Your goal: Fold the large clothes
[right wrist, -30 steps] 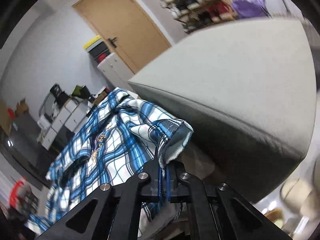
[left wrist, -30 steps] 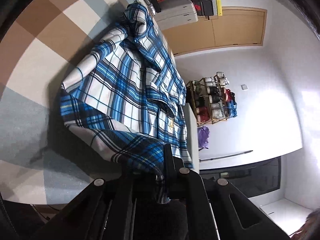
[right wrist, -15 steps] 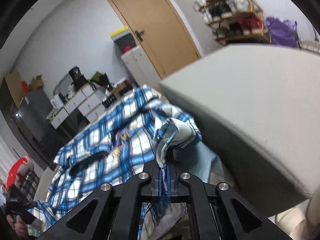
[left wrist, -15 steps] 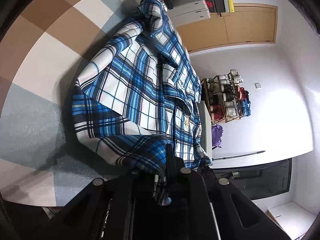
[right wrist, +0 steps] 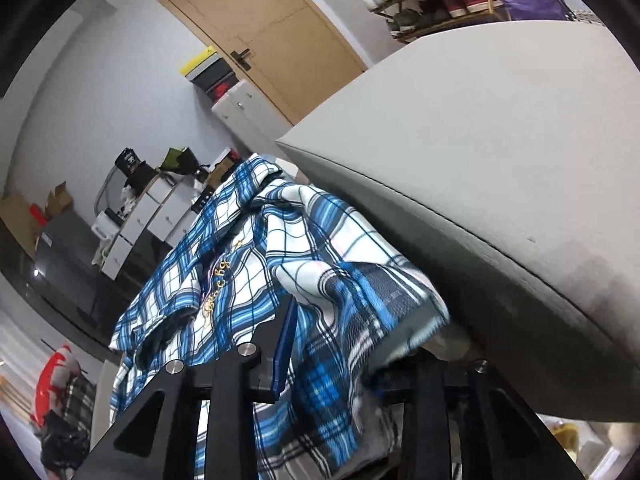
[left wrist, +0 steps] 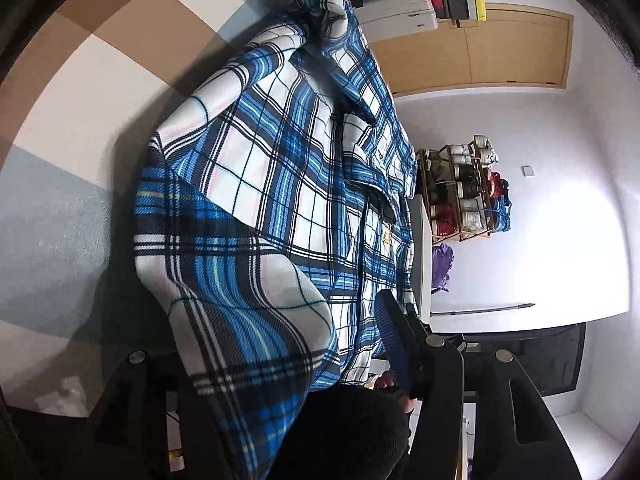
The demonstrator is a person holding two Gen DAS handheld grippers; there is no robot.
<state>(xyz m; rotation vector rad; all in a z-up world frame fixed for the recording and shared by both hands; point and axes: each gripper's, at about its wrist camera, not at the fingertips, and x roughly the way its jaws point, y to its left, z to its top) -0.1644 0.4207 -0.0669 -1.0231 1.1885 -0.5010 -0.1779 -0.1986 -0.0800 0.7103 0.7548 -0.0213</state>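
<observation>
Left wrist view: my left gripper stands with its jaws spread wide, and a fold of the blue plaid shirt drapes loosely between and over them — not pinched. The rest of the shirt lies spread on the checked rug, its collar end toward the wooden door; a shoe rack stands against the white wall.

Right wrist view: my right gripper is likewise parted, one blue-padded finger clear on the left, the other hidden under cloth. The shirt's hem slumps across the opening without being clamped — it lies just beside the grey cushion, touching its lower edge. White drawers line the far wall.
</observation>
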